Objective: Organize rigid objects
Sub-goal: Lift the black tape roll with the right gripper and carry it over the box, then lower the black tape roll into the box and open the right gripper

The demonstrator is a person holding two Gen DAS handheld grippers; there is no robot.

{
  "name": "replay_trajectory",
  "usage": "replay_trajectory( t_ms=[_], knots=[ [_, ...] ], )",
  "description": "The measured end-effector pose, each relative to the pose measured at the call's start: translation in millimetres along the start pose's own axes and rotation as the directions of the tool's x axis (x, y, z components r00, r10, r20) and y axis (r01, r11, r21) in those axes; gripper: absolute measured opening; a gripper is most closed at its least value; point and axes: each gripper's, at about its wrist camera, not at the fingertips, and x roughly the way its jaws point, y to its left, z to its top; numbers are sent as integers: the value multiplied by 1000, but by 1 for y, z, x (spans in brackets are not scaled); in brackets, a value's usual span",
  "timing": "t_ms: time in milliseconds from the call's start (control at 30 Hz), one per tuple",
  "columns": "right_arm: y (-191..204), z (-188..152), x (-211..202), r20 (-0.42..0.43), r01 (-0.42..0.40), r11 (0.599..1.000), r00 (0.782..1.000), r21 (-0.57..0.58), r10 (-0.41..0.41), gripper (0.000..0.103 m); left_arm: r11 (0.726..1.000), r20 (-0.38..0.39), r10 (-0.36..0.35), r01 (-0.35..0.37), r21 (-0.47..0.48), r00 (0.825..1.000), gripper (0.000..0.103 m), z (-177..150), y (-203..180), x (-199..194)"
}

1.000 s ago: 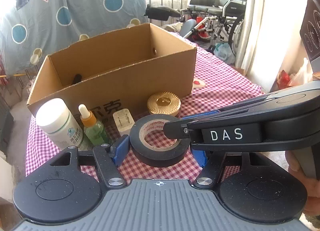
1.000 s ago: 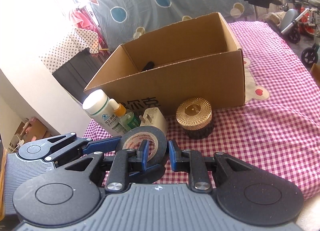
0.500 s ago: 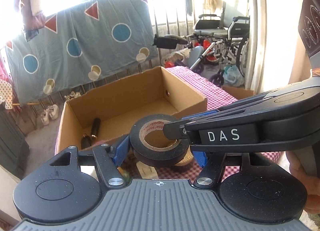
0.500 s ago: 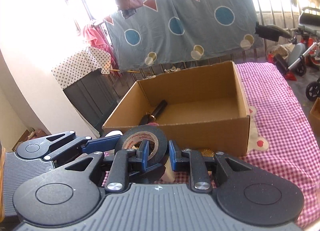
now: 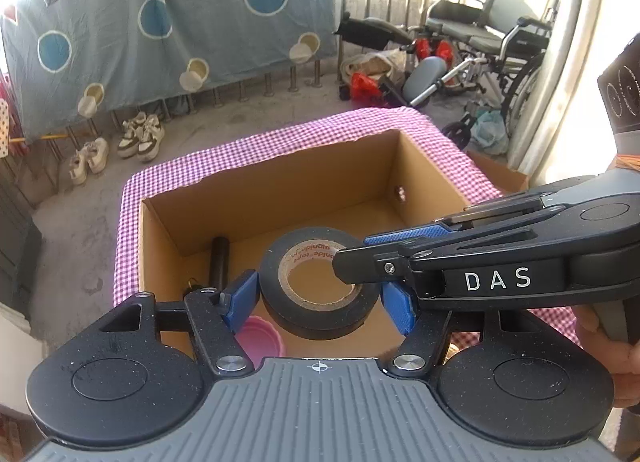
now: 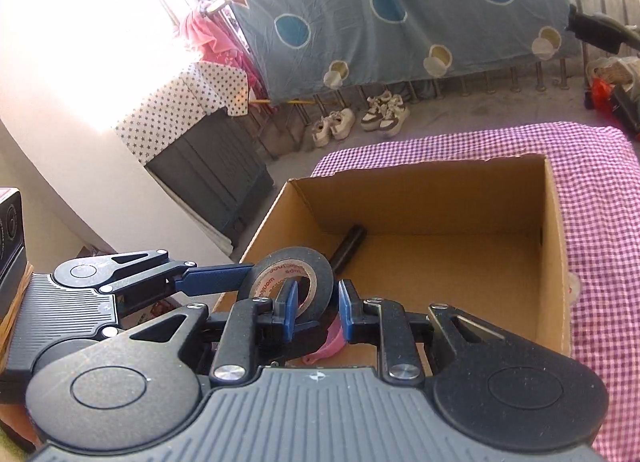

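Setting: a lived-in home, on a balcony or sunroom with a bare concrete floor; the reference landmark is the desk, covered in pink gingham cloth. Beyond its far edge, a blue bedsheet with circles and triangles hangs over a metal railing; pairs of sneakers stand beneath that sheet; to the desk's far right, a folded wheelchair is parked; to its far left, laundry hangs beside a sunlit window.
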Motion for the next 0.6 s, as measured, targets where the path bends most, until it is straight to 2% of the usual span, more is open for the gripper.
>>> replay_trajectory(
  t_ms=[167,333,600],
  knots=[
    [-24,31,62,-132,-19,998,991,54,26,24,999,-139,-1,-5,-41,990,66,15,34,46],
    [-42,44,117,-246,9,997,969,82,11,24,999,-258,14,-26,-43,966,66,22,52,90],
    [-61,46,171,-329,48,993,944,108,-10,24,997,-363,27,-50,-56,932,66,21,69,133]
  ],
)
